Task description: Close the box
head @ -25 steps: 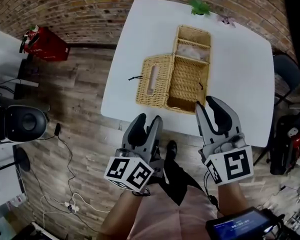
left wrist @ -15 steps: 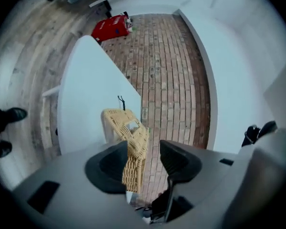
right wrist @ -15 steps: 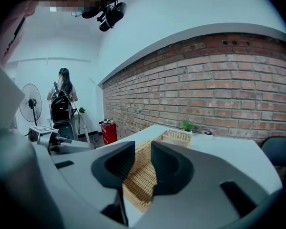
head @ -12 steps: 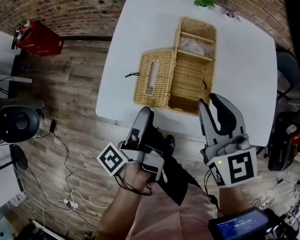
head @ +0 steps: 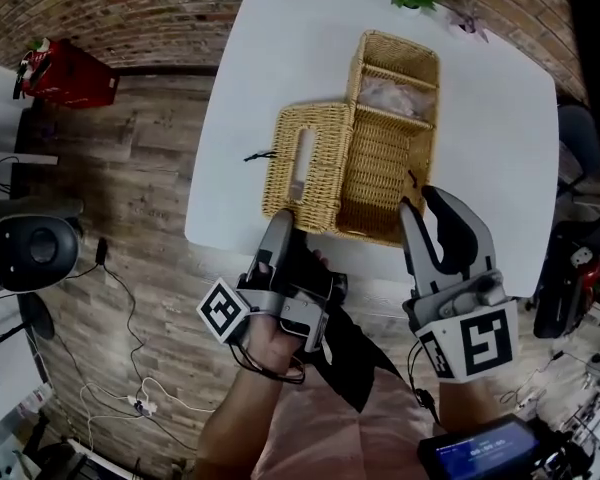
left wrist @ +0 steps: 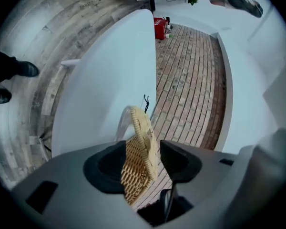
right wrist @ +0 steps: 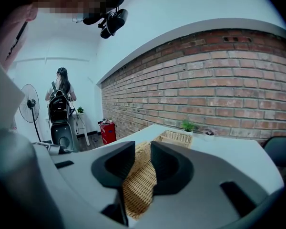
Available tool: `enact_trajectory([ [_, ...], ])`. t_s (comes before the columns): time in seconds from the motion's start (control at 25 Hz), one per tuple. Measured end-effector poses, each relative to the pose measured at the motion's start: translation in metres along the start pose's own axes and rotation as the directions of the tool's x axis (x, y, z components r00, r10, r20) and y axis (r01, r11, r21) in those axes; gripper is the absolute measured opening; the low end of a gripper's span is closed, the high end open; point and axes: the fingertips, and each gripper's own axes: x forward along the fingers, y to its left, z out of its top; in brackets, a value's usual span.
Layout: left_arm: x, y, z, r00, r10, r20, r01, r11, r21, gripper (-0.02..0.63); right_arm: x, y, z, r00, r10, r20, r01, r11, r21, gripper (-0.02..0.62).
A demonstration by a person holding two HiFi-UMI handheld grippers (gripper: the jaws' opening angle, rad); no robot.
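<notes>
Head view: my left gripper (head: 278,226) has rolled onto its side and dropped to the near edge of the lid (head: 305,163). The lid lies flung open at centre-left, beside the box (head: 380,168) on the table (head: 280,48). A second ago that gripper sat flat, short of the table. Its jaws stand apart around the wicker edge, not clenched. My right gripper (head: 422,203), jaws parted and empty, hovers at the box's near right corner. Swinging the lid over looks next.
</notes>
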Motion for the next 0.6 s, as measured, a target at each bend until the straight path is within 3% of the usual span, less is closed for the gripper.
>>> enact_trajectory([
  [0.36, 0.008, 0.003, 0.023, 0.998, -0.01, 0.055, 0.011, 1.0, -0.011, 0.188, 0.003, -0.013, -0.003, 1.0, -0.011, -0.01, 0.011, 1.0, 0.009, 0.106],
  [0.6, 0.007, 0.002, 0.029, 0.997, 0.009, 0.071, -0.009, 1.0, 0.003, 0.091, 0.004, -0.012, -0.001, 1.0, -0.008, -0.007, 0.008, 1.0, 0.012, 0.104],
])
